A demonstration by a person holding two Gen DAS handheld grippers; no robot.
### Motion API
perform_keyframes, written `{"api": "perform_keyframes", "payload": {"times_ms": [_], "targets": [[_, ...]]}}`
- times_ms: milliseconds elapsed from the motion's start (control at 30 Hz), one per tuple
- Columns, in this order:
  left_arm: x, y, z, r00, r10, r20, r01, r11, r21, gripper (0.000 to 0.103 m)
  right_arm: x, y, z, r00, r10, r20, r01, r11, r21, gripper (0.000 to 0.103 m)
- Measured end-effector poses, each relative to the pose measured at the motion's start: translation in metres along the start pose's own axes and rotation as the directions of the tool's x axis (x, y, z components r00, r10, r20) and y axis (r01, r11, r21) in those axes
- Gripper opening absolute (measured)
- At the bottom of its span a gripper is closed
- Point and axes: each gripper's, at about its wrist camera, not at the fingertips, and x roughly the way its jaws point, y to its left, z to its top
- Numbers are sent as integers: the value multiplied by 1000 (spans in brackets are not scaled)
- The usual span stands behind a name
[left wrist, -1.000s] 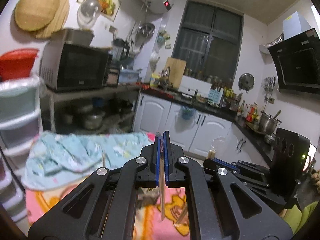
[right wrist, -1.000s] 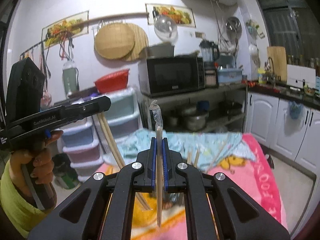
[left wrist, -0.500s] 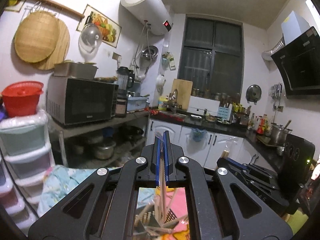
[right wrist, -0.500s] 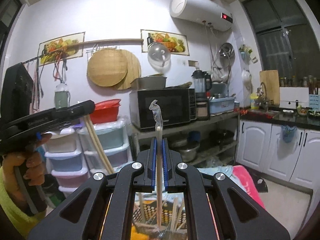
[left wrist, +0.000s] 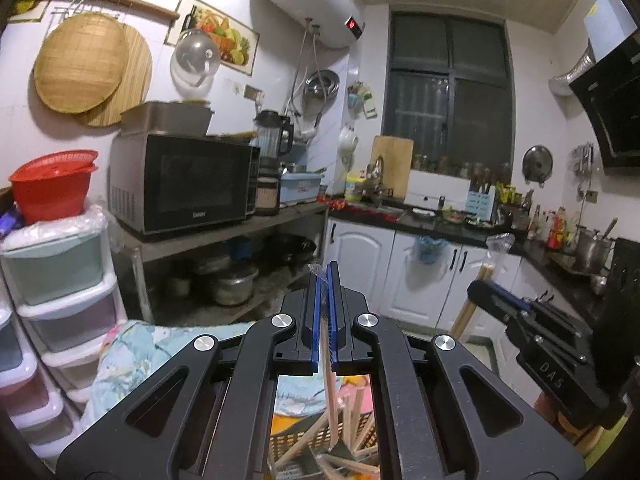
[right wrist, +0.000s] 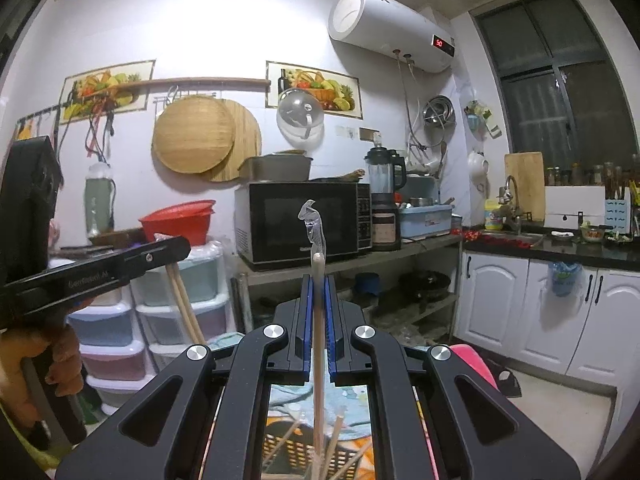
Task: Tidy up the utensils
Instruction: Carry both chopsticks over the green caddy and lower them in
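Note:
My left gripper (left wrist: 325, 278) is shut on a pair of wooden chopsticks in a clear wrapper (left wrist: 330, 392). They hang down toward a dark slotted basket (left wrist: 292, 436) that holds several loose chopsticks. My right gripper (right wrist: 318, 280) is shut on another wrapped pair (right wrist: 318, 360); its twisted wrapper end (right wrist: 313, 220) sticks up above the fingers. The same basket (right wrist: 288, 450) lies below this pair. Each view shows the other gripper alongside: the right gripper (left wrist: 482, 294) and the left gripper (right wrist: 172, 248), both with their sticks pointing down.
The basket stands on a table with a pink cartoon cloth (right wrist: 470, 360) and a light blue cloth (left wrist: 132, 352). Behind are stacked plastic drawers (left wrist: 60, 280), a red bowl (left wrist: 52, 184), a microwave shelf (left wrist: 180, 184) and white cabinets (right wrist: 540, 308). A person's hand (right wrist: 60, 360) grips the left handle.
Both grippers have lifted and tipped up with their chopsticks. The views swung from the cloth-covered table up to the wall, and the basket now shows beneath the fingers.

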Motion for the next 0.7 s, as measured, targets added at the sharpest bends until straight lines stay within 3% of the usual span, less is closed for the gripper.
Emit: {"api": "perform_keyframes", "payload": {"times_ms": [700], "targets": [[47, 23, -65, 991, 46, -123, -48, 999, -8, 1, 45, -5, -64, 993, -37, -112, 36, 999, -14, 6]]}}
